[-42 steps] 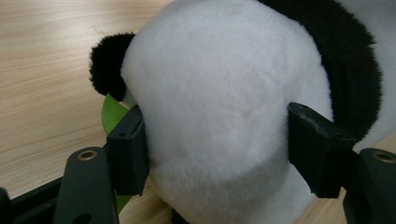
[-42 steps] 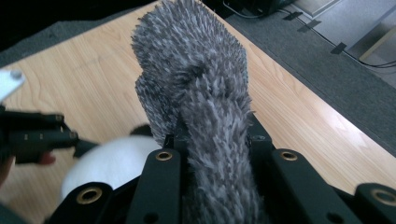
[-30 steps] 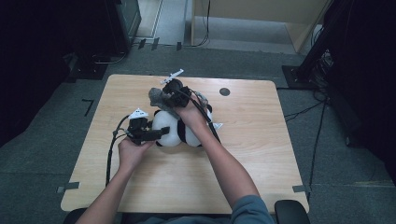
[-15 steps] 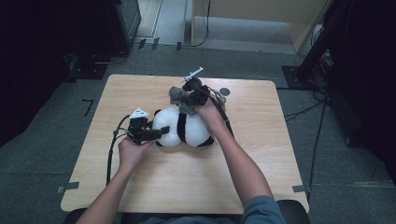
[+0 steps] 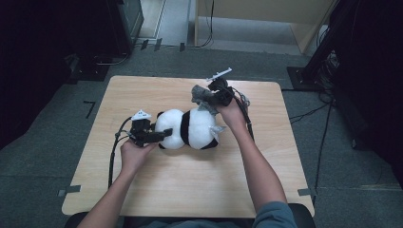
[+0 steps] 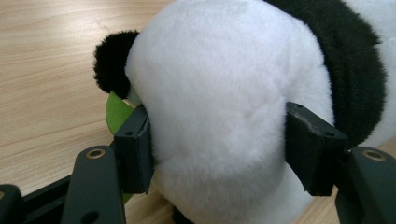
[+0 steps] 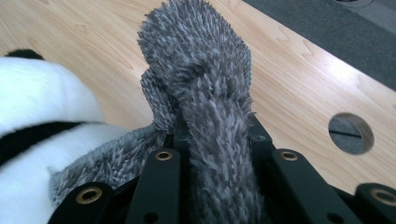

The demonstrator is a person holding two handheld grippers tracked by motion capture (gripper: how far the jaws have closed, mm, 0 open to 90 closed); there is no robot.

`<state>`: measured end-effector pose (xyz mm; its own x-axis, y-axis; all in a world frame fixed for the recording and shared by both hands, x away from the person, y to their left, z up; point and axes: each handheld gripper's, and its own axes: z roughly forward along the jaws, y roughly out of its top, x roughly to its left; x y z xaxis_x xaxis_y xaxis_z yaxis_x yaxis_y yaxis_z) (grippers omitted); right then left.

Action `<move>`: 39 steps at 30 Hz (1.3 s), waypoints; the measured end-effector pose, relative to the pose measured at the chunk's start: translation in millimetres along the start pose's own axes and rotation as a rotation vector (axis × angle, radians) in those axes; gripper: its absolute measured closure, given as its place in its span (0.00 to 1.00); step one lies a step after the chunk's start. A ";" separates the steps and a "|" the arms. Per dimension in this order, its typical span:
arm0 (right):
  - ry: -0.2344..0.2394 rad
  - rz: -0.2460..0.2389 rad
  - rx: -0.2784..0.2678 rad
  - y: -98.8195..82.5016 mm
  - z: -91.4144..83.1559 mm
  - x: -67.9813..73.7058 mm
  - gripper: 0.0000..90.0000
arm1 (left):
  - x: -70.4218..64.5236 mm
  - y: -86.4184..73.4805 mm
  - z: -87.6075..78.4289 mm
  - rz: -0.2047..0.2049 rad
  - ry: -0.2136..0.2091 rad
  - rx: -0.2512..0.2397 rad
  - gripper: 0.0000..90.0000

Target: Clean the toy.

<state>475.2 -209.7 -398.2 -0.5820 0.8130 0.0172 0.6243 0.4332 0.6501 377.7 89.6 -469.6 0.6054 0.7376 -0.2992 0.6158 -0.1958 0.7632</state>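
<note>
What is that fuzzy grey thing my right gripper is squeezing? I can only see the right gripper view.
Observer: A grey furry garment, lifted at the panda's far side, in the high view.
Operator: Is the panda loose?
Observer: No. The left gripper clamps its white head from both sides.
Operator: Anything under its head?
Observer: A green piece peeks out beside the black ear in the left gripper view.

**Both our grippers clamped, arms reaching up from the bottom edge**

Our left gripper (image 5: 159,136) sits left of centre in the high view, jaws pressing something wide. Our right gripper (image 5: 205,99), upper centre, has its jaws pinched nearly together; that forearm runs diagonally from the lower right.
</note>
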 end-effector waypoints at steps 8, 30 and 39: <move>0.008 0.064 -0.021 -25.1 7.9 -20.8 0.82 | 0.4 0.3 0.2 -0.008 -0.003 -0.002 0.38; -0.017 0.013 -0.088 20.8 -31.5 5.0 0.83 | 3.0 -0.4 -0.2 0.001 -0.018 0.000 0.37; 0.061 -0.079 -0.086 53.6 -23.9 57.2 0.83 | 3.7 -0.7 0.1 0.002 -0.021 -0.004 0.36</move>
<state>462.8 -149.3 -344.2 -0.6598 0.7514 0.0075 0.5298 0.4581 0.7138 379.5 92.5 -471.3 0.6170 0.7232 -0.3102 0.6129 -0.1944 0.7659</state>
